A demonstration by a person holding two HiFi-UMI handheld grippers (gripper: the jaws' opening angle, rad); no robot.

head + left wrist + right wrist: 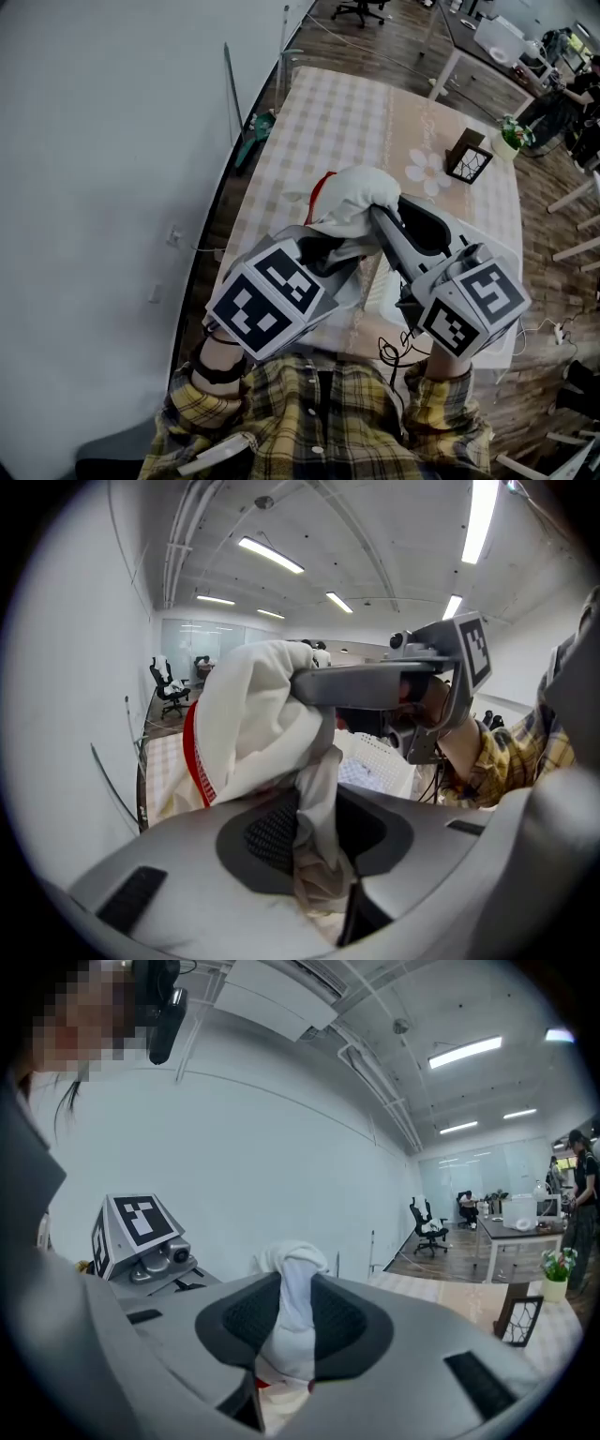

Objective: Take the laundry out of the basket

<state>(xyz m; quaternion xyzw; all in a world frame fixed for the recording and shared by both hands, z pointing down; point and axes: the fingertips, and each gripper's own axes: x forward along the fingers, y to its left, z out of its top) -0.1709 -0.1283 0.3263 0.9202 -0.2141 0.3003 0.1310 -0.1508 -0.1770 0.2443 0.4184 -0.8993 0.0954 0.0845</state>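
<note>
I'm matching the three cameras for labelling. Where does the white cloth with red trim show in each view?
Head view: white cloth bunched at centre, above the table.
Left gripper view: left of centre, rising from between the jaws.
Right gripper view: low centre, pinched between the jaws.
Shared landmark: the checked table, behind the cloth at left and at right.

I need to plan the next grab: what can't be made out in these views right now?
- Head view: the laundry basket sits mostly behind the left gripper and right gripper, so what is inside it is hidden.
- All views: the white cloth with red trim is bunched up, so the garment type is unclear.
- Right gripper view: that gripper's own body hides most of the cloth.
</note>
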